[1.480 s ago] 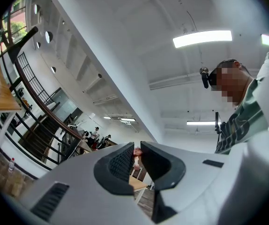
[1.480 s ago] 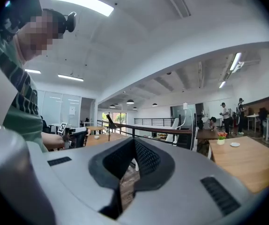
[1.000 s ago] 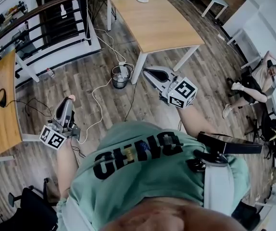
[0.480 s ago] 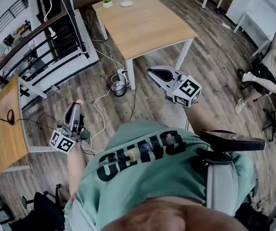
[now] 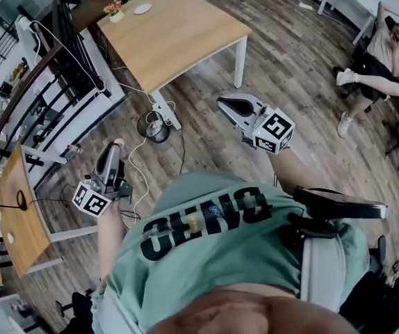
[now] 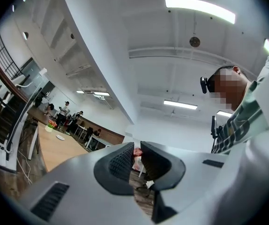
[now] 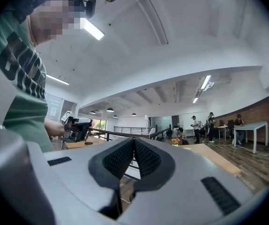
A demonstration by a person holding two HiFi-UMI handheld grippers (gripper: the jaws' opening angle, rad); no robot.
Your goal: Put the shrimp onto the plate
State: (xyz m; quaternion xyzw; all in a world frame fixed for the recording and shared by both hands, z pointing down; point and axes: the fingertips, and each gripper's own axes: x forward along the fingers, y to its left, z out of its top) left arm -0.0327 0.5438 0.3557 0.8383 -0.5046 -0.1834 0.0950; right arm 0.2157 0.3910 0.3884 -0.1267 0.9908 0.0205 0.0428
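A person in a green T-shirt stands on a wood-plank floor, a gripper in each hand, well apart from a light wooden table with white legs. At the table's far end lies the small round white plate, just beside a small pot of flowers.

The shrimp is off the table, out over the floor at the very tip of the left gripper. It shows only as a small pale-pink piece. The jaws hide most of it, so its shape cannot be told, and it is the shrimp only in all likelihood.

The left gripper's jaws stand a narrow slit apart, and their ribbed black pads are clenched on that pink piece at the far end. The right gripper is held out roughly level toward the table. Its jaws are pressed together pad to pad, gripping nothing and touching nothing around them.
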